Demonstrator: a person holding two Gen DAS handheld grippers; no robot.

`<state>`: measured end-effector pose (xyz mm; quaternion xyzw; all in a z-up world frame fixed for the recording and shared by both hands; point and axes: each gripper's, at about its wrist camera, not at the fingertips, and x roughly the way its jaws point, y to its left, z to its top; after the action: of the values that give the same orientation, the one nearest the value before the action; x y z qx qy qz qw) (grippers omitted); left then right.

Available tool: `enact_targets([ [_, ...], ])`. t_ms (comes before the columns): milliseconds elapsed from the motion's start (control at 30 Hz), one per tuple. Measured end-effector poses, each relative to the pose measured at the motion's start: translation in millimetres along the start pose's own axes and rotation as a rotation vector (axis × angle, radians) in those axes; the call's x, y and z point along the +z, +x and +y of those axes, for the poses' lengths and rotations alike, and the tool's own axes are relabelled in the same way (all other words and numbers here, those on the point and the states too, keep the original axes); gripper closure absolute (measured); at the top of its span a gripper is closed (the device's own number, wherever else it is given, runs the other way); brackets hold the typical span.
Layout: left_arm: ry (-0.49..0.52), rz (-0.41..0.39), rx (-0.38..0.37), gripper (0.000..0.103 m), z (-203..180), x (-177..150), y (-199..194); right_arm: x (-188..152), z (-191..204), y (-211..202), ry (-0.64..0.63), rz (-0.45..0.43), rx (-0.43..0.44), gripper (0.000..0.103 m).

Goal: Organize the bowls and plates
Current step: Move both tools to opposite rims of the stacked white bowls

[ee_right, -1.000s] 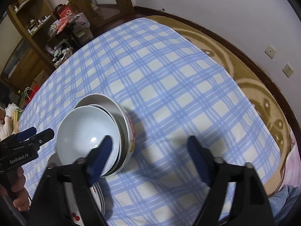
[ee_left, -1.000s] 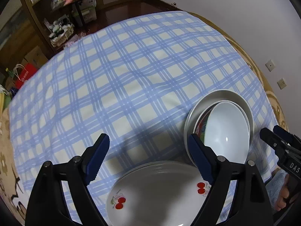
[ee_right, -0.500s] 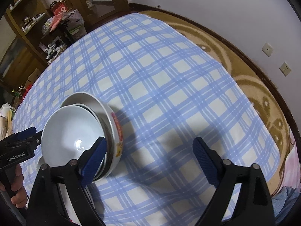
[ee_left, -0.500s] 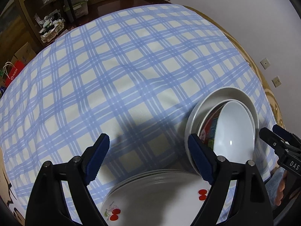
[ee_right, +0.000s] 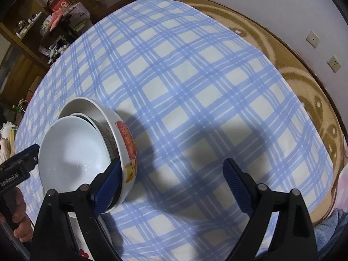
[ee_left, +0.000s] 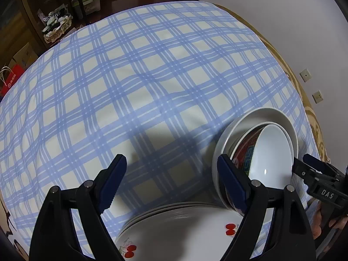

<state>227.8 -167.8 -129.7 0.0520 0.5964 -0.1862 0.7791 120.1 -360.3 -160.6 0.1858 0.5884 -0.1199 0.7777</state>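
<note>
Two open tools (ee_left: 171,180) (ee_right: 174,178) above three nested bowls (ee_right: 74,150), stacked plates (ee_left: 184,228).

Blue-and-white checked tablecloth (ee_left: 152,87); white plates (ee_left: 184,235) with red cherries; white bowls (ee_right: 74,152), red-and-yellow print outside; black grippers, blue pads (ee_left: 113,180).

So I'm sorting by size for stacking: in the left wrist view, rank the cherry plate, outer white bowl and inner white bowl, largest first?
1. Cherry plate, though nearest the camera and cut off.
2. Outer white bowl.
3. Inner white bowl, nested inside it.
</note>
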Motion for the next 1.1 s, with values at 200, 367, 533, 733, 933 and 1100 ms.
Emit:
enact_targets([
  [200,0.005,0.012,-0.023,0.019,1.5,-0.3,-0.7,0.9,-3.5,1.8,0.013,0.010,0.017,0.007],
  [367,0.019,0.012,-0.004,0.019,-0.8,-0.9,-1.8,2.3,-3.9,0.3,0.014,0.007,0.022,0.007],
  [533,0.019,0.016,-0.021,0.019,-3.7,1.1,-2.6,1.2,-3.5,-0.1,0.012,0.008,0.001,0.007],
  [733,0.015,0.029,-0.038,0.019,-3.6,3.4,2.3,1.1,-4.5,-1.2,0.014,0.005,-0.015,0.007],
  [933,-0.007,0.021,-0.046,0.019,-1.3,2.4,4.2,0.2,-5.6,-2.6,0.026,0.002,-0.009,0.007],
  [1100,0.006,0.005,-0.021,0.019,-5.2,2.5,2.6,1.6,-1.9,-2.4,0.026,0.004,-0.043,0.007],
])
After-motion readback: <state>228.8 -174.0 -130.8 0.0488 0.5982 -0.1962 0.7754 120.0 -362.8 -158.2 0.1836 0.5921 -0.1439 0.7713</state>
